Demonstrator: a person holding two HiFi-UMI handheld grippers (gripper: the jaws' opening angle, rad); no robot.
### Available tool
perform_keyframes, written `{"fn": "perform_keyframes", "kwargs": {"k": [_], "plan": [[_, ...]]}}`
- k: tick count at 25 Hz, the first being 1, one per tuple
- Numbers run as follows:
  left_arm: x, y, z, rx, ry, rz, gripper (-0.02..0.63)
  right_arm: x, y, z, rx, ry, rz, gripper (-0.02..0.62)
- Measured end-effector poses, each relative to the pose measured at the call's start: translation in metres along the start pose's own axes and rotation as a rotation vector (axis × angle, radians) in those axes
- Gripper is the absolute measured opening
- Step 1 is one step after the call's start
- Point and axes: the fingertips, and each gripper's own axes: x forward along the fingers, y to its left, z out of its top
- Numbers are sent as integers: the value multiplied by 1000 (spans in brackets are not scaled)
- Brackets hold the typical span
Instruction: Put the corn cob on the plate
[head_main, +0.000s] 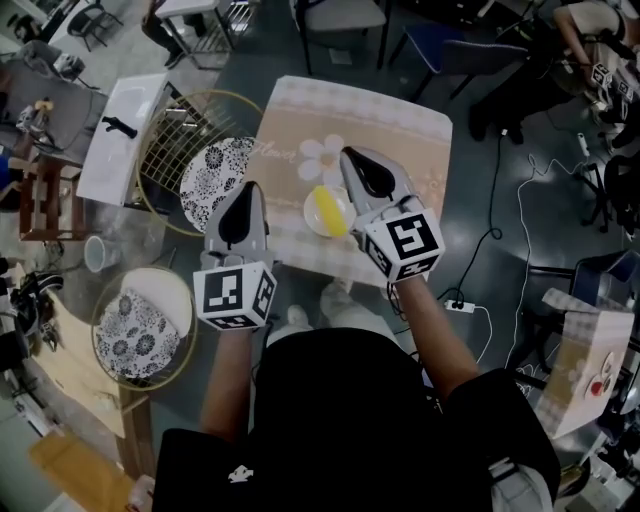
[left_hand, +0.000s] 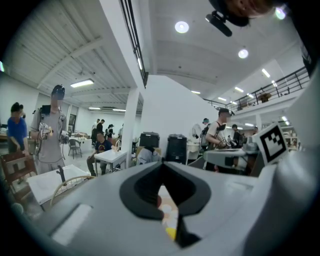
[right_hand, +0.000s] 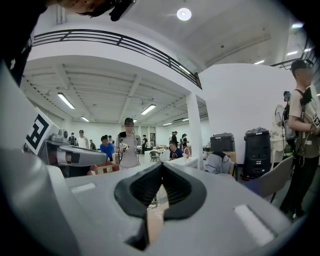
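1. Currently both tools are hovering over the table (head_main: 400, 120) with nothing in them; the left gripper (head_main: 247, 187) is keeping its jaws pressed together, as its own view is showing (left_hand: 161, 165); the right gripper (head_main: 348, 153) is likewise holding its jaws fully together (right_hand: 161, 166), gripping nothing.
2. Meanwhile the corn cob (head_main: 331, 212) is lying in a small white dish (head_main: 312, 200) near the table's front edge, between the two grippers and just beside the right one's body; neither gripper is touching it; in the left gripper view a sliver of yellow (left_hand: 171, 232) is peeping out below the closed jaws.
3. Judging by this, the pickup is not yet under way, assuming the target is the patterned plate (head_main: 213, 180) sitting on the wire rack (head_main: 165, 140) to the left; a second patterned plate (head_main: 135, 322) is resting in a wire basket nearer the person; if the white dish is itself the plate meant, the task is already looking done; I cannot tell which.
4. Assuming the first reading, the next move is calling for one gripper opening its jaws, tipping its nose downward, straddling the cob across its width and closing; the cob is looking rounded and likely to roll, and the dish rim is crowding the approach.
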Motion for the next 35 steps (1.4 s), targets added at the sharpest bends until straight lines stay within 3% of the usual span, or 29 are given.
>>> {"fn": "perform_keyframes", "kwargs": {"k": [20,25,35], "plan": [[-62,26,14,14,-46,-95,9,-24,84,20,-45,-22,-64,2],[-79,25,12,-16,-63,-128,9,-37,100,18,-44,-27,-82,2],[-114,12,16,38,-101,-198,9,-64,129,19,-43,-36,-112,2]]}}
